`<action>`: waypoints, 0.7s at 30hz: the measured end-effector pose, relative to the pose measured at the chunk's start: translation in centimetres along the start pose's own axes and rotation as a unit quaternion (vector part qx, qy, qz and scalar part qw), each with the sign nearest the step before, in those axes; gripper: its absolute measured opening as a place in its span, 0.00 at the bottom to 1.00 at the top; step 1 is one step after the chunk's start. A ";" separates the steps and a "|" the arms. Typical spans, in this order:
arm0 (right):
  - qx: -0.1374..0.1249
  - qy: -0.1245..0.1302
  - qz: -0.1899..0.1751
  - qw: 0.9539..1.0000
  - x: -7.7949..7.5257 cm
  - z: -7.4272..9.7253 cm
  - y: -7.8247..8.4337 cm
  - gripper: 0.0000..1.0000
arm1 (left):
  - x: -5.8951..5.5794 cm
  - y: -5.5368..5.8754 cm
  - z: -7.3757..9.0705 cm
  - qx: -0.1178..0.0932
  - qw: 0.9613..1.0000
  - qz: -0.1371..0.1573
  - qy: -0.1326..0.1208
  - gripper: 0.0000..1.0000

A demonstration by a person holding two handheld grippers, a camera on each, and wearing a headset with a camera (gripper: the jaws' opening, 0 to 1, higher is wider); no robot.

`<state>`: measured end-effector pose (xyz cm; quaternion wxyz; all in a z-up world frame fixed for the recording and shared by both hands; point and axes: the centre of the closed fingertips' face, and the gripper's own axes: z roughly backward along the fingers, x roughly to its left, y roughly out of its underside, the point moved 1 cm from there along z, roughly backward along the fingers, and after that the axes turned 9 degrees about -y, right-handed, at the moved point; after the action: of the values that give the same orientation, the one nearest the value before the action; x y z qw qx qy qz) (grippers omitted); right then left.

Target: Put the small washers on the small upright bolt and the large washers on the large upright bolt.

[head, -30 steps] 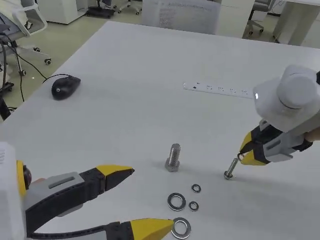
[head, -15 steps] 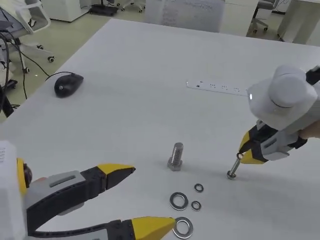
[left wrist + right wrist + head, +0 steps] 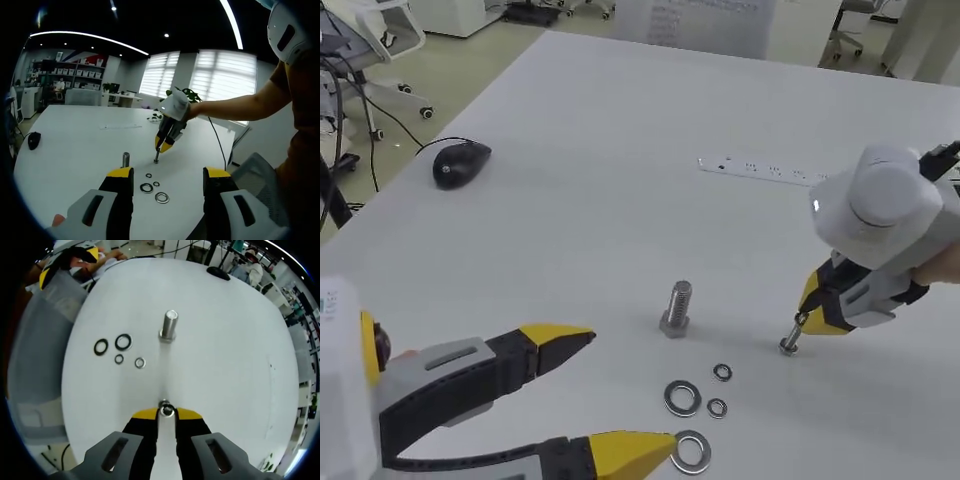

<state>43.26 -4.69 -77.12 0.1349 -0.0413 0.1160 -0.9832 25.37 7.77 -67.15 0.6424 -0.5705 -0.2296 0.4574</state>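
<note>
A large bolt [image 3: 677,308] stands upright on its head on the white table [image 3: 570,220]. To its right, a small bolt [image 3: 790,337] rests head-down on the table, leaning slightly, and my right gripper [image 3: 807,318] is shut on its upper end. The right gripper view has that bolt [image 3: 166,410] between the yellow tips. In front of the bolts lie two large washers [image 3: 682,397] [image 3: 691,451] and two small washers [image 3: 722,372] [image 3: 717,407], flat on the table. My left gripper [image 3: 625,390] hovers open at the near edge, one tip close to the nearest large washer.
A black mouse [image 3: 460,160] lies at the far left of the table and a white power strip [image 3: 760,168] at the back right. Office chairs [image 3: 380,30] stand on the floor beyond the left table edge.
My right gripper keeps its hold on the small bolt, which now leans a little less. The left gripper and the washers have stayed put; the head camera has shifted slightly.
</note>
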 end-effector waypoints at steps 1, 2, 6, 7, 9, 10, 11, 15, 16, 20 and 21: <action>0.000 0.000 0.002 1.000 0.0 -0.2 0.0 0.12 | 0.0 0.0 0.0 0.000 1.000 0.001 0.000 0.55; 0.001 0.000 0.002 1.000 0.0 -0.3 0.1 0.13 | 0.0 0.0 0.0 -0.001 1.000 0.001 0.000 0.55; -0.001 -0.004 -0.002 1.000 0.0 -0.9 0.4 0.13 | 0.1 -0.1 0.0 -0.001 1.000 0.002 0.000 0.55; -0.001 -0.002 -0.001 1.000 -0.1 -1.1 0.5 0.13 | 0.1 0.0 0.0 -0.001 1.000 0.003 0.000 0.55; -0.005 0.001 0.001 1.000 -0.1 -1.3 0.6 0.13 | 0.1 0.0 -0.1 0.001 1.000 0.002 0.000 0.55; -0.005 0.003 0.000 1.000 -0.2 -1.3 0.6 0.13 | 0.1 0.0 -0.1 0.001 1.000 0.003 0.000 0.55; -0.008 0.004 0.000 1.000 -0.2 -1.4 0.6 0.13 | 0.0 0.1 -0.1 0.001 1.000 0.003 0.000 0.55; -0.009 0.004 0.002 1.000 -0.3 -1.9 0.9 0.13 | 0.0 0.1 -0.2 0.002 1.000 0.003 0.001 0.55; -0.009 0.004 0.003 1.000 -0.3 -2.1 1.1 0.13 | 0.0 0.1 -0.2 0.003 1.000 0.003 0.002 0.55; -0.009 0.005 0.001 1.000 -0.4 -2.4 1.3 0.13 | 0.1 0.1 -0.2 0.002 1.000 0.004 0.001 0.55; -0.008 0.006 0.000 1.000 -0.4 -2.5 1.4 0.13 | 0.1 0.0 -0.1 0.001 1.000 0.004 0.001 0.55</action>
<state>43.75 -5.37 -79.87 0.1342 -0.0369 0.1250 -0.9823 25.52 7.76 -67.22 0.6416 -0.5707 -0.2263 0.4599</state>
